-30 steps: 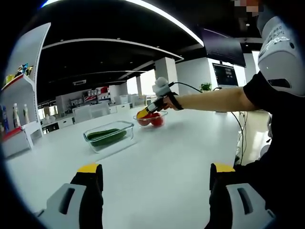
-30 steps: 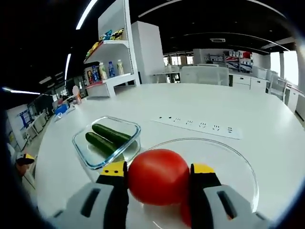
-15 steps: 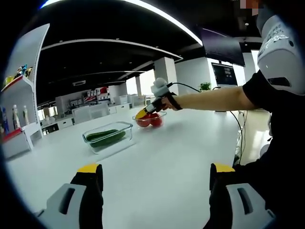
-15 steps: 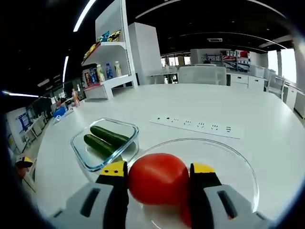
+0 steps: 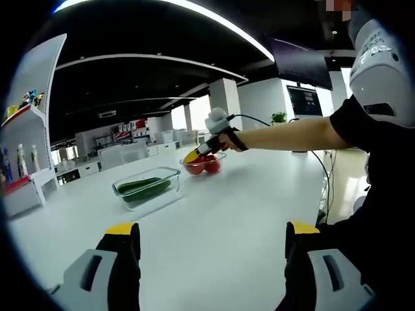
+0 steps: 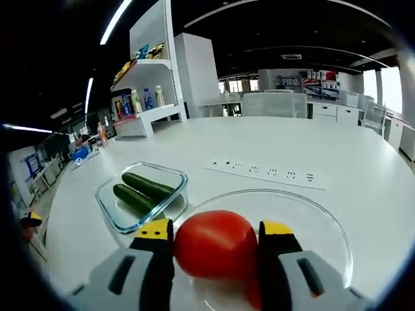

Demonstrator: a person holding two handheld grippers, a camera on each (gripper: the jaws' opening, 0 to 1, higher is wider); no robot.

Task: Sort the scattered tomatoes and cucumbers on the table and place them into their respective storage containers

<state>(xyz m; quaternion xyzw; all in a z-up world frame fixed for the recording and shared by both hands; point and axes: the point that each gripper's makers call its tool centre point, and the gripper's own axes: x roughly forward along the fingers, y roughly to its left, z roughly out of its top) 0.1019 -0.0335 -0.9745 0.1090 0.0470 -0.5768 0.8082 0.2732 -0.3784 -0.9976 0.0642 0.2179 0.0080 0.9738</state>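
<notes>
- Where I look along the right hand-held gripper (image 6: 216, 243), its two yellow-tipped jaws are clamped on a red tomato (image 6: 215, 244), one jaw against each side of it.
- That tomato hangs inside the rim of a clear round glass bowl (image 6: 324, 220) standing on the white counter (image 6: 363, 162); part of a second tomato (image 6: 253, 295) shows low in the bowl, just beside the right jaw.
- Just beside the bowl, to its left in the right gripper view, I see a clear rectangular glass container (image 6: 110, 214) holding two dark green cucumbers (image 6: 139, 192) that lie side by side.
- Beyond the bowl, a white power strip (image 6: 269, 173) lies flat on the counter, well apart from both vessels.
- Behind the counter stands a white shelf unit (image 6: 146, 84) carrying bottles and coloured packets.
- Seen from the left hand-held gripper (image 5: 211, 243), its jaws stand wide apart with nothing between them, above bare counter (image 5: 214, 214).
- Farther off in the left gripper view I see the container (image 5: 146, 188) with the cucumbers (image 5: 144, 185), and past it the bowl (image 5: 203, 163) with red tomatoes (image 5: 211, 164) in it.
- The right hand-held gripper (image 5: 192, 155) reaches into that bowl, held by a person's hand (image 5: 228, 138) on an outstretched arm; a dark sleeve (image 5: 363, 123) covers the upper arm.
</notes>
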